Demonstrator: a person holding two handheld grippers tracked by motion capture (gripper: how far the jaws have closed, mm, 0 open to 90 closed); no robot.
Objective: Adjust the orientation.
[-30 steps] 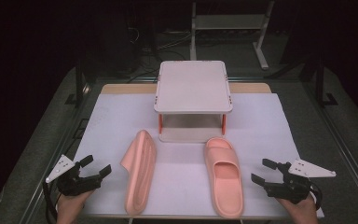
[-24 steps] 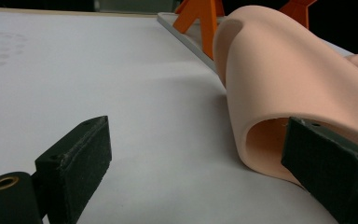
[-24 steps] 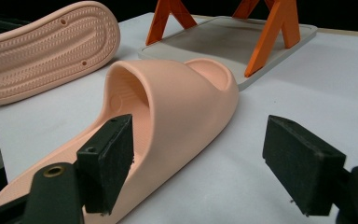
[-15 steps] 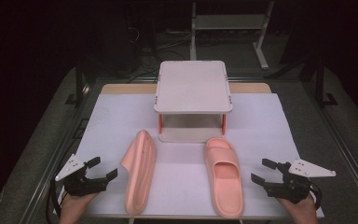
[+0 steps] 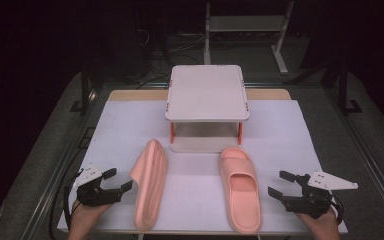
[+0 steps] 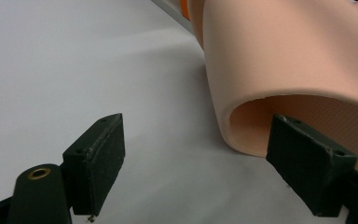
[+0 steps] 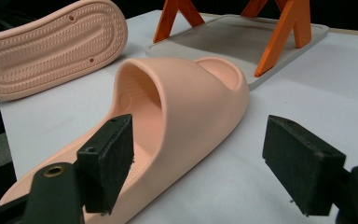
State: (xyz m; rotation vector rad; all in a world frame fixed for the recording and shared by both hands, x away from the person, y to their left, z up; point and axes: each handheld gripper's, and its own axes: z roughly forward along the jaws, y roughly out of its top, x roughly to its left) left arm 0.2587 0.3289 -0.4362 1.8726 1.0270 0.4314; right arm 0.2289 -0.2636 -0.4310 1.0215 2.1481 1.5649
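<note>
Two pink slide slippers lie on the white sheet. The left slipper (image 5: 150, 186) rests tilted on its side, its ribbed sole (image 7: 51, 46) facing the right gripper view. Just left of it my left gripper (image 5: 118, 180) is open. Its jaws stand close to the strap (image 6: 284, 51), one of them by the strap's opening. The right slipper (image 5: 240, 187) (image 7: 182, 107) lies upright, toe toward me. My right gripper (image 5: 278, 184) is open just right of it, with nothing between the jaws (image 7: 198, 163).
A small rack (image 5: 207, 92) with a grey top, orange legs (image 7: 279, 37) and a grey base plate (image 7: 223, 39) stands behind the slippers at mid-table. The white sheet (image 5: 290, 135) covers the table; its front edge runs just below both hands.
My left gripper has moved right, toward the left slipper, and now stands by its strap. The right gripper and both slippers have stayed put.
</note>
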